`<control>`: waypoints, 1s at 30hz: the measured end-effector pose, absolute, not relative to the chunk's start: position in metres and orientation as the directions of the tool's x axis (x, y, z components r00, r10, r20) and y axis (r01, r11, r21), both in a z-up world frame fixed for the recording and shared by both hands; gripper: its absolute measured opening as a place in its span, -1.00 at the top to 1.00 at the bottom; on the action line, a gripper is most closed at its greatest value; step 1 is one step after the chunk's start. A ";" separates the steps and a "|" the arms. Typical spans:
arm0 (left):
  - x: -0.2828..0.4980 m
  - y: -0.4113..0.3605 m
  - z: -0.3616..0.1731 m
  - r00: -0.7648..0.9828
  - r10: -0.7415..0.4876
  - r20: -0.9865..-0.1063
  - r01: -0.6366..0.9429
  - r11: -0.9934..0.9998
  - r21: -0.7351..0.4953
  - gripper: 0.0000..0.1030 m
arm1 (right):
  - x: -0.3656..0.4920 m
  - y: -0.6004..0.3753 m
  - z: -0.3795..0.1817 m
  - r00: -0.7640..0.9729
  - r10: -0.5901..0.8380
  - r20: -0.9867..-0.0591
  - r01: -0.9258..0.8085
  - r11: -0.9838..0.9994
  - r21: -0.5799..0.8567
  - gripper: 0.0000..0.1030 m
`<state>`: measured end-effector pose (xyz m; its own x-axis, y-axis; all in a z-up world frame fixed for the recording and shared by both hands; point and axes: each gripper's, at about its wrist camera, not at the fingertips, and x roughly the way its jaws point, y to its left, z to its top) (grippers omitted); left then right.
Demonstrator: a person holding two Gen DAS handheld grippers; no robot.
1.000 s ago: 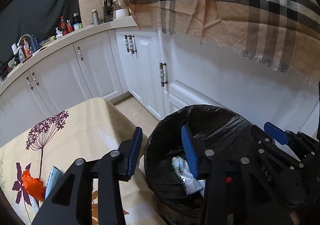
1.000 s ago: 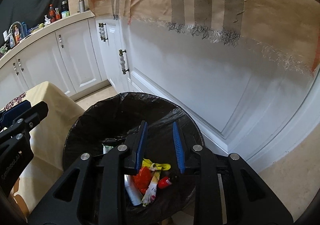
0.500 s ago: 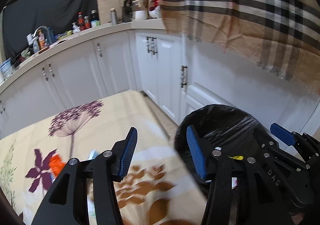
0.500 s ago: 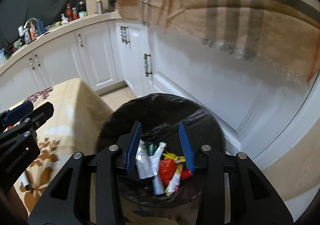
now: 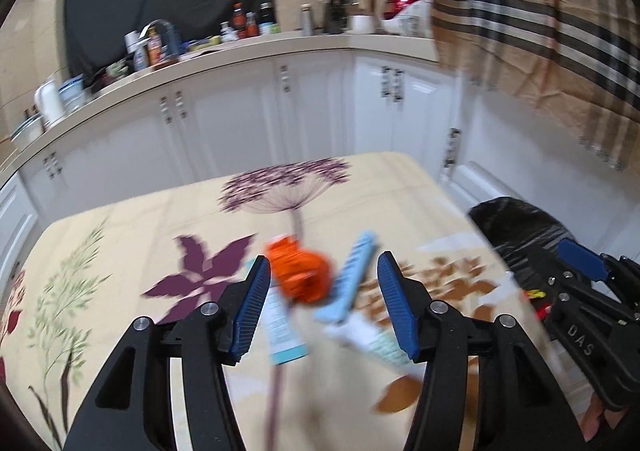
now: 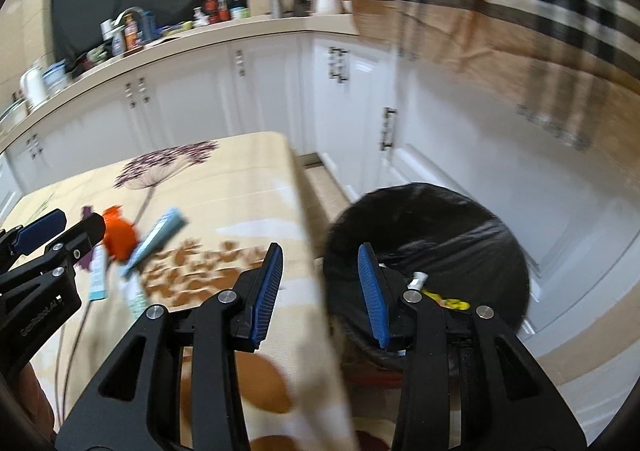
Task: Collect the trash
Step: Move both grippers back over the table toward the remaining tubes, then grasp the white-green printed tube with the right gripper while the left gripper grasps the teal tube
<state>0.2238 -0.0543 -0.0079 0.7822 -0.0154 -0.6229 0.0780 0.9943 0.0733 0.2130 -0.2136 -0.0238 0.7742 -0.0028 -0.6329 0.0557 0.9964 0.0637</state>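
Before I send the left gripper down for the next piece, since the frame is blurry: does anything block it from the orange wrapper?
Nothing visible does. The left gripper is open and empty, and the orange wrapper lies on the floral tablecloth straight ahead between its fingers, crowded by a light blue packet and a white tube.

a home kitchen. white cabinets [image 5: 224, 131] with small metal handles run under a pale counter [image 5: 240, 51] that turns a corner. on it stand a tap [image 5: 158, 29], bottles [image 5: 244, 21] and jars, and what looks like a red cooker [image 5: 404, 3], though blur hides its shape. a table with a flowered cloth [image 5: 120, 251] stands beside a bin lined with a black bag [image 6: 460, 227].
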 end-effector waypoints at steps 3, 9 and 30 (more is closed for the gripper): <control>0.218 -0.030 -0.012 0.774 0.022 -0.633 0.035 0.996 0.076 -0.08 | 0.211 -0.193 -0.023 0.771 0.030 -0.636 0.008 0.998 0.057 0.26; 0.207 0.012 -0.021 0.754 0.084 -0.651 -0.045 0.996 0.076 -0.09 | 0.210 -0.154 -0.023 0.754 0.089 -0.651 -0.076 0.996 0.047 0.26; 0.194 0.072 -0.040 0.696 0.143 -0.703 -0.147 0.988 0.056 -0.09 | 0.216 -0.102 -0.049 0.634 0.157 -0.757 -0.209 0.978 0.028 0.22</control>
